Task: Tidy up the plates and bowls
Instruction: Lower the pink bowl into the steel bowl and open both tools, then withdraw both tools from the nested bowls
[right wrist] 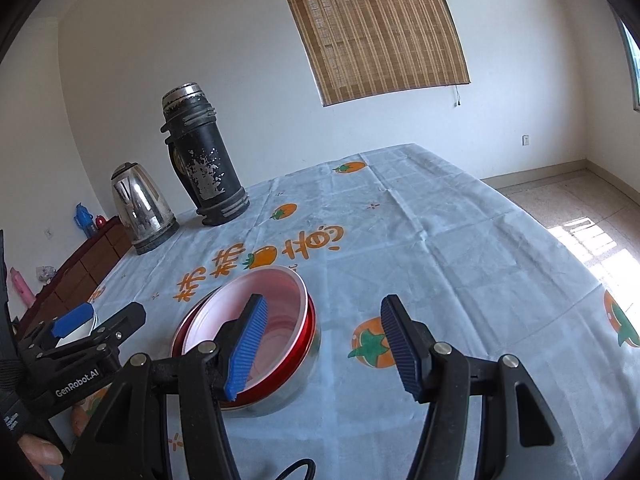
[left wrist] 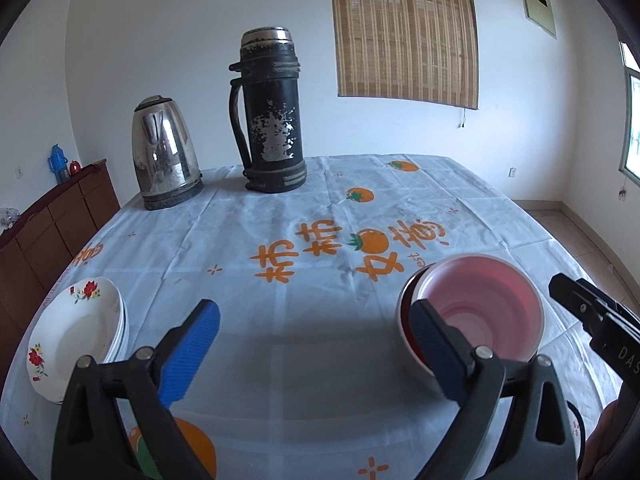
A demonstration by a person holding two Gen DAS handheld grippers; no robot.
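Left wrist view, lower foreground: the left claw point(left wrist: 308, 354) stands spread wide and released, nothing between its blue pads point(left wrist: 192, 354); only bare tablecloth point(left wrist: 280, 320) lies in the gap. Its right-hand pad overlaps the rim of the nested bowls point(left wrist: 476, 312) at lower right of the frame, but whether it touches that rim cannot be told.

Right wrist view, lower centre: the right claw point(right wrist: 320, 350) is part-open and released. Its left pad sits over the bowls' point(right wrist: 260, 332) pink interior, its right pad outside over the cloth, so the near wall appears to lie between the jaws without being pinched.

The bowls form a nest: pink-lined inner bowl in a red bowl with a shiny metal base, resting on the counter point(left wrist: 400, 208).

At the lower left of the left wrist view, the stack of white flowered plates point(left wrist: 76, 328) sits at the counter's edge, well apart from the bowls.

Upper left, far side: a steel kettle point(left wrist: 166, 156) and a worn black thermos point(left wrist: 270, 120), clear of the work.

Judgement: both groups look stacked, so the step in hand is probably final placement. To grip well, seat a pad fully inside the rim before clenching, squeeze both nested walls together, and lift level so the inner bowl does not slip.
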